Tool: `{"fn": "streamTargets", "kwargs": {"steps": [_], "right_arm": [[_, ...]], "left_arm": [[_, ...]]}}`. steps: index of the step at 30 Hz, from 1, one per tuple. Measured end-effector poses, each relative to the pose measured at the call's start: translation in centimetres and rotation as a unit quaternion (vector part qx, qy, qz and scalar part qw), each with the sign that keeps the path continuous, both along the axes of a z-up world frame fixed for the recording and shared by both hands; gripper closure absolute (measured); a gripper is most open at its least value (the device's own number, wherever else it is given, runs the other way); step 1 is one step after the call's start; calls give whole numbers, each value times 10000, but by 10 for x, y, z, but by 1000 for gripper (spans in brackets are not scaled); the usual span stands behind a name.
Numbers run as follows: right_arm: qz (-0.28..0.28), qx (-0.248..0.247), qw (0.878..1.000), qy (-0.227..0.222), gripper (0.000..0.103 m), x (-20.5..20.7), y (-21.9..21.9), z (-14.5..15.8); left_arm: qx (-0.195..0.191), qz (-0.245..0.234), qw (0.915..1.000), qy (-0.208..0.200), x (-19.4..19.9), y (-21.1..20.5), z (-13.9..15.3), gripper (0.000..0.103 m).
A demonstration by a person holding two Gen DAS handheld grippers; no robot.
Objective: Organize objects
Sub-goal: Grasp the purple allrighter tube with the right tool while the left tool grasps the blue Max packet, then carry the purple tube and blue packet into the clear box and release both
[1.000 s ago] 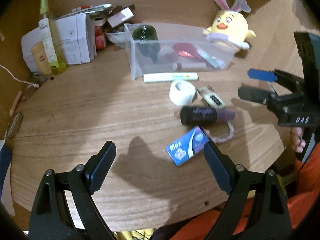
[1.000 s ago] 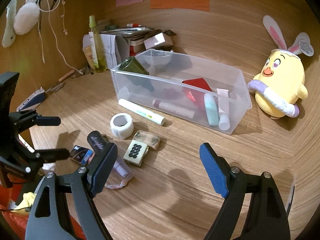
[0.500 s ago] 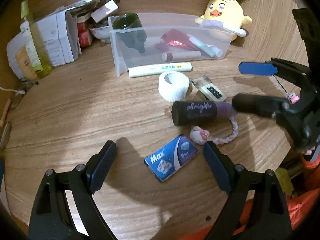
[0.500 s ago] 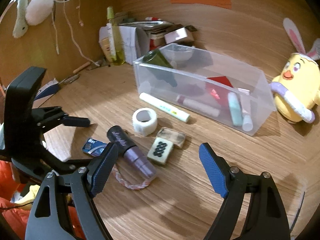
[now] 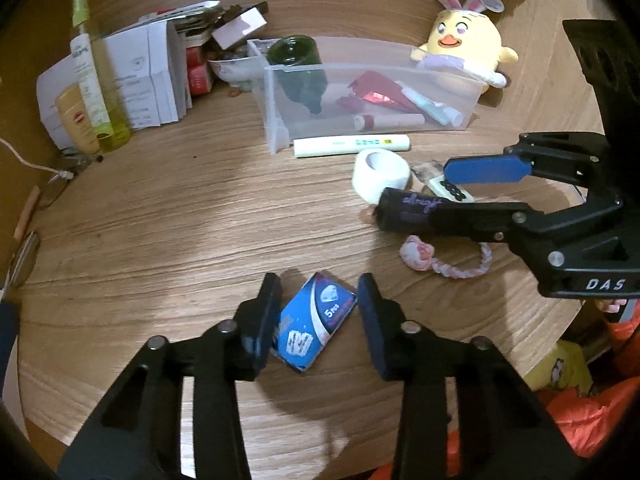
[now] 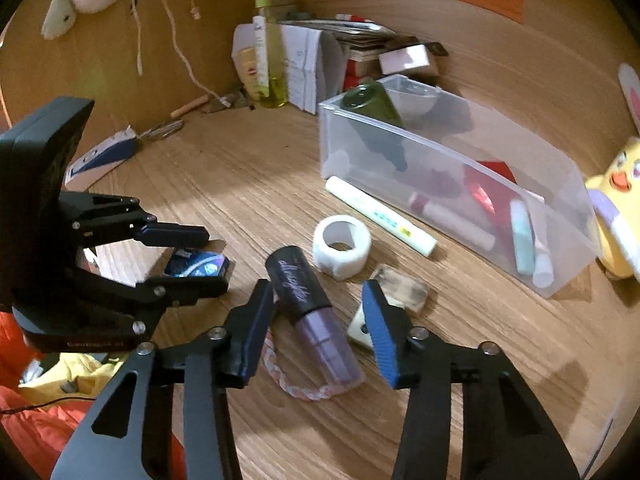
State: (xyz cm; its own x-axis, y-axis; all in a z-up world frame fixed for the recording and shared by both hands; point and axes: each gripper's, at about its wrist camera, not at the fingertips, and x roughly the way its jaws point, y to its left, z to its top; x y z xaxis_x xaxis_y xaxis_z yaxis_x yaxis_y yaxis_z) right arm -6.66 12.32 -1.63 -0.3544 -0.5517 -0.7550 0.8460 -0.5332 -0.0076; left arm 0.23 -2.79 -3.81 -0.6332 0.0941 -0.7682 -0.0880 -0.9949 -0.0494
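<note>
two grippers, two targets
my left gripper [image 5: 318, 312] straddles one blue packet [image 5: 316, 322], jaws narrowed, not touching; my right [image 6: 318, 312] brackets one purple tube [image 6: 316, 316] (likewise open).

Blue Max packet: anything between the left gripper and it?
Nothing visible. The flat blue cardboard packet lies on the wooden table already between the open fingers of the left gripper. The pink braided charm lies off to its right, clear of both fingers.

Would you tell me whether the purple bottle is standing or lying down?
Lying down: the purple bottle rests lengthwise on the table.
</note>
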Motion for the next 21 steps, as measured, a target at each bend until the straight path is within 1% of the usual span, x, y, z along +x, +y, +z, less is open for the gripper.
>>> {"fn": "streamTargets", "kwargs": {"steps": [1, 3, 9, 11, 13, 17, 21], "right_arm": [[39, 44, 10000, 12, 67, 0, -3, -1], [79, 113, 9999, 16, 68, 0, -8, -3], [91, 218, 9996, -184, 69, -9, -18, -13], [98, 211, 9995, -217, 77, -10, -19, -14], [87, 169, 9996, -189, 80, -9, -19, -12], [11, 17, 10000, -57, 80, -6, -15, -5], [-97, -145, 9998, -26, 80, -7, -8, 3]], "left_arm": [[-4, 17, 10000, 15, 0, -1, 0, 70], [-12, 45, 10000, 44, 0, -2, 0, 73], [154, 215, 9996, 62, -6, -11, 0, 75], [188, 287, 9994, 105, -7, -15, 2, 75], [235, 342, 9990, 167, -8, -18, 5, 76], [306, 399, 9982, 326, -8, -23, 13, 76], [461, 408, 9969, 490, -8, -28, 23, 76]]}}
